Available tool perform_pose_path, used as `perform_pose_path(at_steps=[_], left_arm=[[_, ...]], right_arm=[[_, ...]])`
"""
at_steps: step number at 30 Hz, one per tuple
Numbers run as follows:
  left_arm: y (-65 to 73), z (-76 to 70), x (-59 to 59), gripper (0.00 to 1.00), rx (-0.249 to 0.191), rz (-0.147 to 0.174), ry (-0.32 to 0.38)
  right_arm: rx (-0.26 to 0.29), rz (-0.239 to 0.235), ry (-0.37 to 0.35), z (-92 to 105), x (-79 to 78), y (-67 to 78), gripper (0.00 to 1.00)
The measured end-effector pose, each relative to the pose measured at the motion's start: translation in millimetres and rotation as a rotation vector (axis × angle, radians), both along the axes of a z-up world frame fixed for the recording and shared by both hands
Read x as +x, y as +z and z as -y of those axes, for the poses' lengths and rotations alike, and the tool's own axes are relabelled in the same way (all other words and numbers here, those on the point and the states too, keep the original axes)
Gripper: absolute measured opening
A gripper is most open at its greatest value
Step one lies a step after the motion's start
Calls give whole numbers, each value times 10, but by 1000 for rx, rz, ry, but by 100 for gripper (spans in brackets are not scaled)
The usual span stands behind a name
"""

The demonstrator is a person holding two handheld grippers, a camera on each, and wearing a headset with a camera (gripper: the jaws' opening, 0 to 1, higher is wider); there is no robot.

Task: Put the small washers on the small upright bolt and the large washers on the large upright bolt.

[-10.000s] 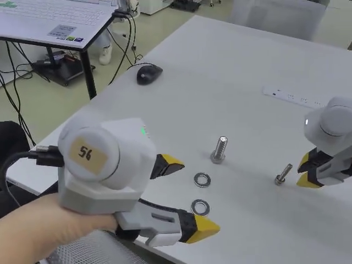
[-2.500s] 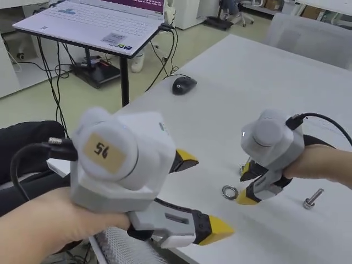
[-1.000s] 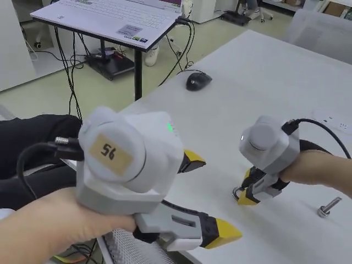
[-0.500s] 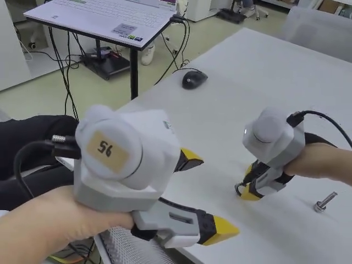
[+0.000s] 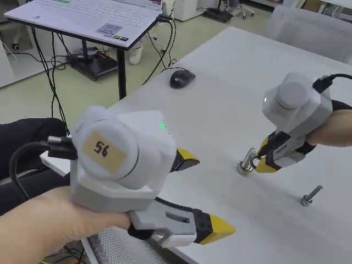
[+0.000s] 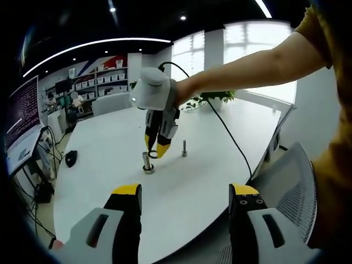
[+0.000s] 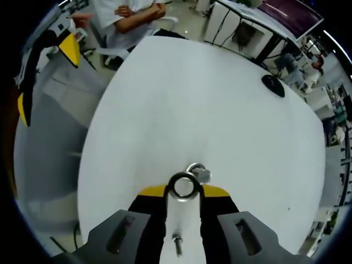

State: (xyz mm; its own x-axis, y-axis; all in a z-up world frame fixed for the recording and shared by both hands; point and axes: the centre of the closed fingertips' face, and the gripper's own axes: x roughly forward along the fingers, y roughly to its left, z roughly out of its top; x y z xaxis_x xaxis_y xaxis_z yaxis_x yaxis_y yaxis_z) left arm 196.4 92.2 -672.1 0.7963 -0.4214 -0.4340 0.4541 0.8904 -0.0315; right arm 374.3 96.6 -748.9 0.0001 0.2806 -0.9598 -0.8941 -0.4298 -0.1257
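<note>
My right gripper (image 5: 262, 160) is shut on a large steel washer (image 5: 252, 154), held on edge just beside the top of the large upright bolt (image 5: 243, 166). In the right gripper view the large washer (image 7: 182, 185) sits between the yellow fingertips, with the large bolt's head (image 7: 200, 172) right behind it. The small upright bolt (image 5: 310, 196) stands further right on the white table (image 5: 220, 104). My left gripper (image 5: 204, 193) hangs open over the near table edge with nothing in it. From the left gripper view, the left gripper (image 6: 185, 193) faces the large bolt (image 6: 147, 164) and small bolt (image 6: 185, 147).
A black mouse (image 5: 180, 78) lies at the table's far left edge. A laptop (image 5: 82, 16) sits on a side stand with cables hanging below. A mesh chair (image 5: 118, 248) is under the left gripper. A seated person (image 7: 132, 16) is beyond the table.
The right gripper has lifted off the table with the washer in its jaws and moved to the top of the large bolt. The left gripper stays open in place.
</note>
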Motion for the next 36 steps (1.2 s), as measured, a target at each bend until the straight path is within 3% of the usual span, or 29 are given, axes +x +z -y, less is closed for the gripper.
perform_pose_path(at_steps=[4,9,20,27,29,36], left_arm=[[-8,-4,1,63,2,-4,0],[-5,-33,12,63,2,-3,10],[-32,-87,28,63,-9,-8,28],[-58,-87,37,63,-13,-14,28],[-64,-87,37,63,-14,-17,28],[-77,-94,41,63,-16,-21,29]], right_arm=[[20,12,-8,-100,67,76,22],[8,27,0,-178,124,47,22],[-36,20,1,-218,219,-138,22],[-57,0,-12,-221,220,-291,22],[-47,-9,-19,-256,213,-276,22],[-68,-1,-2,-235,187,-376,22]])
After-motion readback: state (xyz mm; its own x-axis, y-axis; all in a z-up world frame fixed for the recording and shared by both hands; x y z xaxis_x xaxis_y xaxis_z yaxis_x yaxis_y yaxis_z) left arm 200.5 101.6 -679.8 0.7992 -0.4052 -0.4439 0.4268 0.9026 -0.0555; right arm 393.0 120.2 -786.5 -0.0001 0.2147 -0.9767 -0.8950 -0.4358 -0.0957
